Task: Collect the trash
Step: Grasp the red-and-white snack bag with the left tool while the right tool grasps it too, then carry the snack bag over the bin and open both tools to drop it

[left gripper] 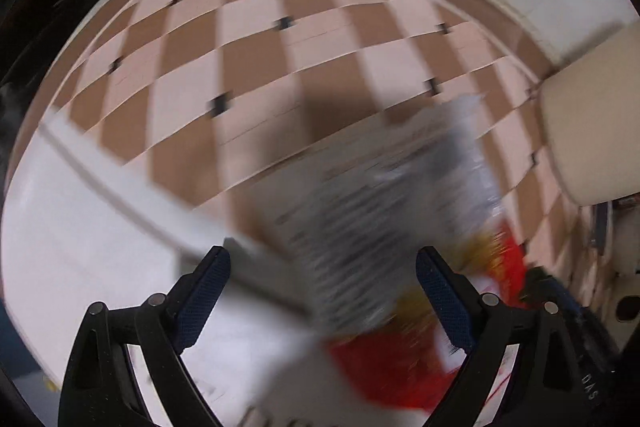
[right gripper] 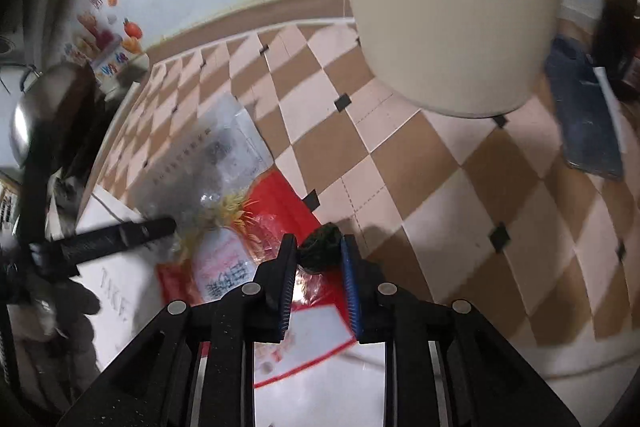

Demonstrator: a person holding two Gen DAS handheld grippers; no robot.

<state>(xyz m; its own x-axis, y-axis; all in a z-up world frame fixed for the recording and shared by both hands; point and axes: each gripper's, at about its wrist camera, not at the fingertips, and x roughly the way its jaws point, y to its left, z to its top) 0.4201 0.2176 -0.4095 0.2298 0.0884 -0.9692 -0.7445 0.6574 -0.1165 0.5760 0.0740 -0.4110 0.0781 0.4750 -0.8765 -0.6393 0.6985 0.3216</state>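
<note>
A red and white plastic bag [right gripper: 276, 211] with a clear printed part [right gripper: 216, 151] hangs over the edge of a white box [right gripper: 116, 291] above the checkered floor. My right gripper [right gripper: 319, 251] is shut on a small dark green crumpled scrap [right gripper: 322, 247], just past the bag's edge. My left gripper [left gripper: 322, 279] is open, its jaws wide apart around the blurred bag [left gripper: 372, 227]; its finger [right gripper: 120, 235] reaches in from the left in the right wrist view.
A cream cylindrical bin [right gripper: 452, 7] stands on the brown and pink checkered floor [right gripper: 440, 167]. A blue flat object [right gripper: 584, 115] lies at the right. A colourful printed carton [right gripper: 104, 39] and a metal pot [right gripper: 44, 111] are at the left.
</note>
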